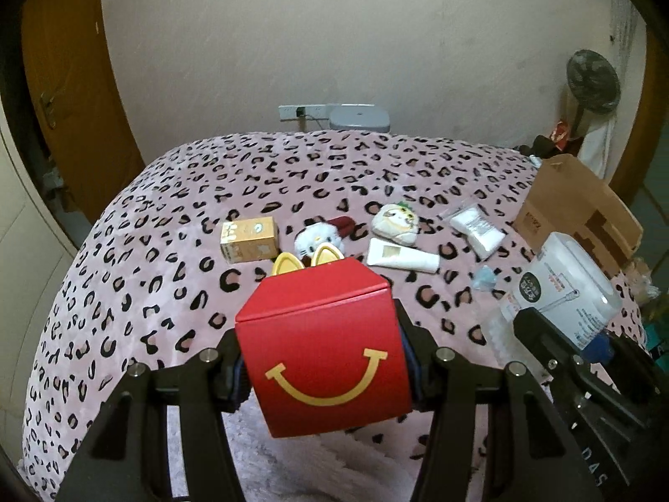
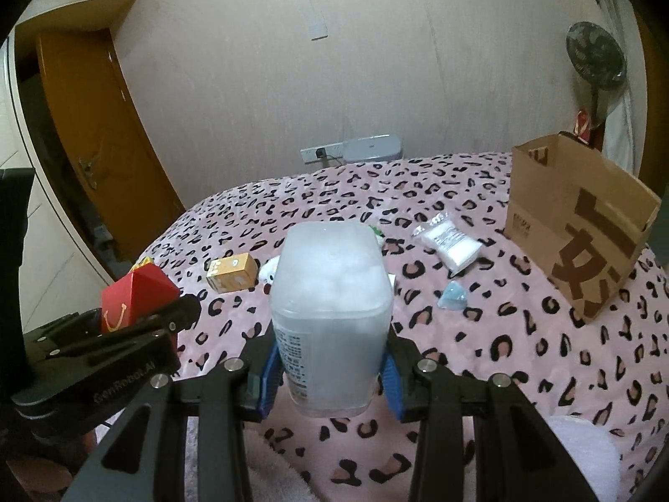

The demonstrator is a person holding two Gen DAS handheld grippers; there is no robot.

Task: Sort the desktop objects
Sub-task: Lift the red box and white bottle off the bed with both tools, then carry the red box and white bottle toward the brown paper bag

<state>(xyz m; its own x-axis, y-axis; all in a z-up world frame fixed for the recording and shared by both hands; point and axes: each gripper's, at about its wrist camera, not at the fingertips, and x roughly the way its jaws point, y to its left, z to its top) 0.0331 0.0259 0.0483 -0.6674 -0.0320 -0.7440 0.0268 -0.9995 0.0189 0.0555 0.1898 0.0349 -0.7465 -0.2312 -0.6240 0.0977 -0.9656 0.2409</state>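
Observation:
My left gripper (image 1: 324,359) is shut on a red box with a yellow smile (image 1: 326,351) and holds it above the pink leopard-print blanket (image 1: 167,293). The red box also shows at the left of the right wrist view (image 2: 134,297). My right gripper (image 2: 330,372) is shut on a clear plastic cotton-swab box (image 2: 332,313), which also shows at the right of the left wrist view (image 1: 560,284). On the blanket lie a small tan box (image 1: 249,238), a white cat plush (image 1: 320,234), a round plush (image 1: 397,221), a white tube (image 1: 403,256) and a white packet (image 1: 476,226).
An open brown paper bag (image 2: 581,226) stands at the right on the blanket. A small blue item (image 2: 453,295) lies near it. A wall, a socket strip (image 1: 301,113) and a grey bin lid (image 1: 359,117) are behind. A fan (image 2: 596,56) stands far right.

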